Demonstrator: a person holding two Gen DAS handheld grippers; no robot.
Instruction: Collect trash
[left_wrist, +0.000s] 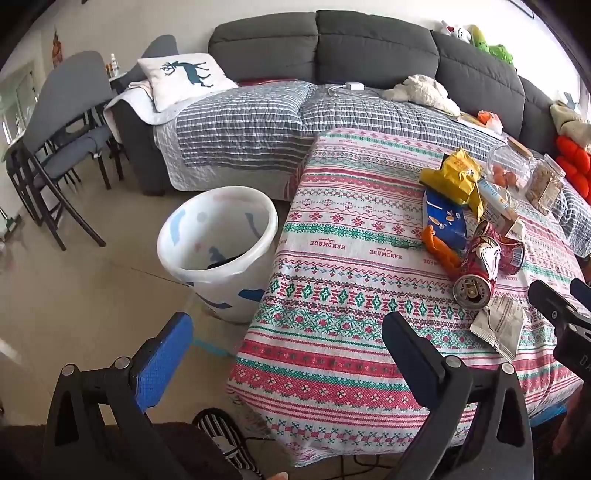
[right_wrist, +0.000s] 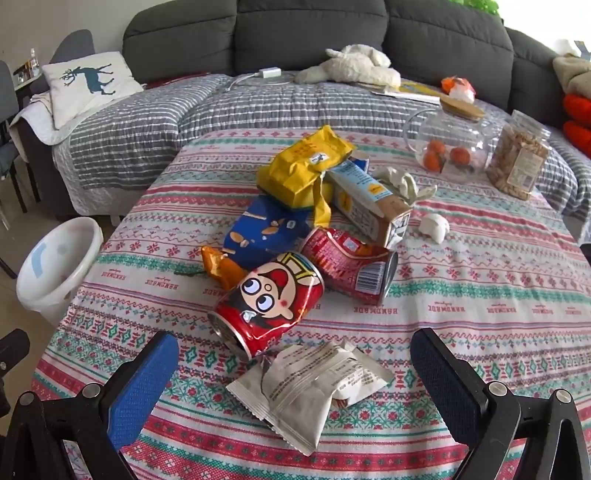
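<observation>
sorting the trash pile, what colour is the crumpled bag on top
Yellow bag, clearest in the right wrist view.

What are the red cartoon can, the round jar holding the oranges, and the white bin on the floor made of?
The dented red cartoon drink can looks like thin painted metal: glossy, creased, with a silvery rim. The round clear jar with oranges looks like glass, though clear plastic is possible; its flat tan lid looks like wood or bamboo. The white floor bin with blue patches seems to be smooth, slightly translucent plastic.

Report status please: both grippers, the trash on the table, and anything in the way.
Left gripper and right gripper open, empty. Trash pile on table untouched; white wrapper nearest, red can behind it. Bin on floor beside table, path clear.
</observation>
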